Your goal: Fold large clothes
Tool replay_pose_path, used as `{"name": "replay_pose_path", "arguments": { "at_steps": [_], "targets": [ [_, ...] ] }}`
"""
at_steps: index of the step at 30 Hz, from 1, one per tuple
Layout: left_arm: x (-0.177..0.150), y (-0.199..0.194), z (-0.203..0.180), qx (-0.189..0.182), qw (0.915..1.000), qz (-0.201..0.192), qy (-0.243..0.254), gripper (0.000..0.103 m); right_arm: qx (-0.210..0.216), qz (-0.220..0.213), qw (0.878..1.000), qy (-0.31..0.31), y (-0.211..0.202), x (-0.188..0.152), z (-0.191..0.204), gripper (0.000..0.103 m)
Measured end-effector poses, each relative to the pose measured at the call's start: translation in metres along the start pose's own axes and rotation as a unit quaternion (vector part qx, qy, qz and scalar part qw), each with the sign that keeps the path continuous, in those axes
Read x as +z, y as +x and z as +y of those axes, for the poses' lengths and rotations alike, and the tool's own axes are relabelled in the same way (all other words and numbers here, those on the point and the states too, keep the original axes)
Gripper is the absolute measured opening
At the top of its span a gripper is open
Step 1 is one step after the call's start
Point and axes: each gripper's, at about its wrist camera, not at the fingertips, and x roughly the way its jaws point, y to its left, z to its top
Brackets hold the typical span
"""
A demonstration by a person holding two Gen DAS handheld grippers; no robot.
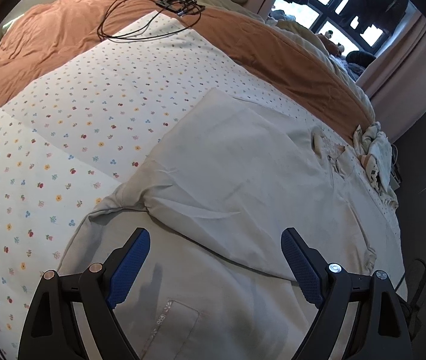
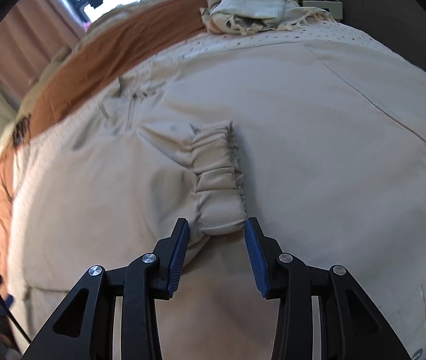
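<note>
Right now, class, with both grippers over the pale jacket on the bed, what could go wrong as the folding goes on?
1. The elastic sleeve cuff sits just ahead of the right gripper, its jaws apart; if they close short, they may miss it.
2. The folded-in sleeve is creased; folding over it may trap wrinkles.
3. The black cable lies on the bedding beyond the beige jacket; a dragged jacket could snag it.

Each tool, the left gripper (image 1: 215, 247) and the right gripper (image 2: 216, 234), is a black linkage with triangular cut-outs behind the fingers. Blue ribbed pads (image 1: 131, 267) line the fingers' inner faces. Round screw heads (image 2: 285, 258) (copper-toned on one left link) mark the pivots behind them.
</note>
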Motion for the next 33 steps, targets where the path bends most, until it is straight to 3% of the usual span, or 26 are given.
{"name": "replay_pose_path", "arguments": {
  "at_steps": [4, 12, 14, 16, 18, 21, 24, 28, 30, 33],
  "targets": [
    [-0.003, 0.007, -0.005, 0.001, 0.9999, 0.01, 0.01, 0.089, 0.003, 0.009, 1.0, 0.008, 0.016, 0.002, -0.008, 0.034],
    [-0.005, 0.011, -0.004, 0.006, 0.9998, 0.016, 0.01, 0.089, -0.018, -0.008, 1.0, 0.007, 0.02, 0.016, -0.007, 0.033],
    [-0.005, 0.01, -0.003, 0.006, 0.9999, 0.014, 0.007, 0.089, -0.008, -0.008, 1.0, 0.019, 0.015, 0.016, -0.009, 0.036],
    [-0.004, 0.008, -0.003, 0.004, 0.9999, 0.012, 0.006, 0.089, 0.004, -0.011, 0.999, 0.038, 0.006, 0.015, -0.015, 0.053],
    [-0.003, 0.006, -0.007, -0.003, 0.9999, 0.011, 0.009, 0.089, 0.014, -0.024, 0.998, 0.054, -0.006, 0.016, -0.022, 0.064],
    [-0.004, 0.002, -0.018, -0.016, 0.9997, 0.009, 0.016, 0.089, 0.025, -0.046, 0.996, 0.068, -0.031, 0.016, -0.032, 0.068],
    [-0.007, -0.003, -0.038, -0.036, 0.9986, 0.003, 0.038, 0.09, 0.033, -0.066, 0.994, 0.086, -0.057, 0.014, -0.044, 0.083],
    [-0.014, -0.011, -0.062, -0.092, 0.9944, 0.01, 0.05, 0.095, 0.031, -0.091, 0.991, 0.089, -0.081, 0.012, -0.059, 0.084],
    [-0.018, -0.017, -0.074, -0.099, 0.9929, 0.001, 0.065, 0.102, 0.017, -0.098, 0.992, 0.078, -0.09, 0.009, -0.071, 0.084],
    [-0.025, -0.021, -0.091, -0.118, 0.9898, 0.001, 0.08, 0.103, 0.002, -0.105, 0.991, 0.088, -0.103, 0.005, -0.103, 0.084]
  ]
}}
